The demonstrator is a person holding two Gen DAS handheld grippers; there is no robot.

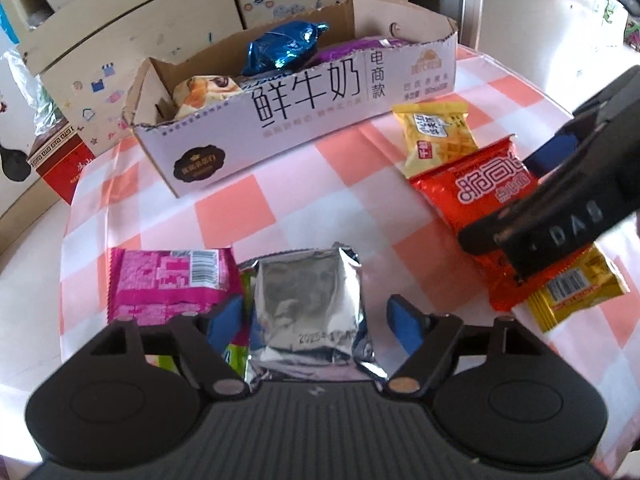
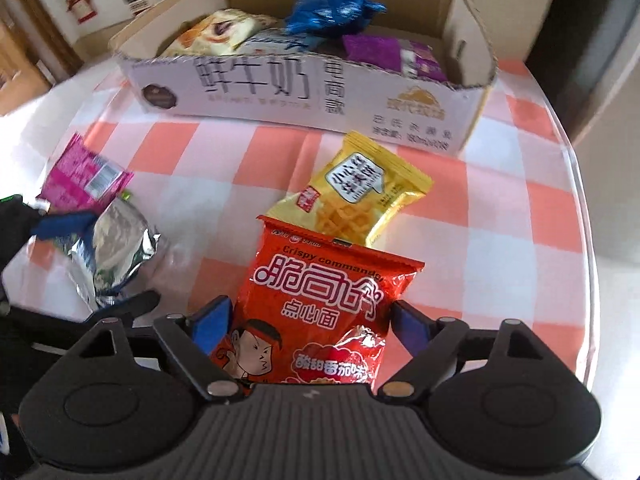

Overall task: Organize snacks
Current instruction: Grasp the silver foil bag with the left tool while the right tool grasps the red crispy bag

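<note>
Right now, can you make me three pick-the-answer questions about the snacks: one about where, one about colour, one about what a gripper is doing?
1. Where is the blue pack?
A. in the box
B. on the cloth
C. in a gripper

2. What colour is the pack between the right gripper fingers?
A. silver
B. red
C. pink

3. How is the left gripper?
A. shut tight on nothing
B. holding a yellow pack
C. open around the silver pack

Answers: 1 A, it lies inside the box walls. 2 B, the red pack sits there. 3 C, gaps show beside the pack.
</note>
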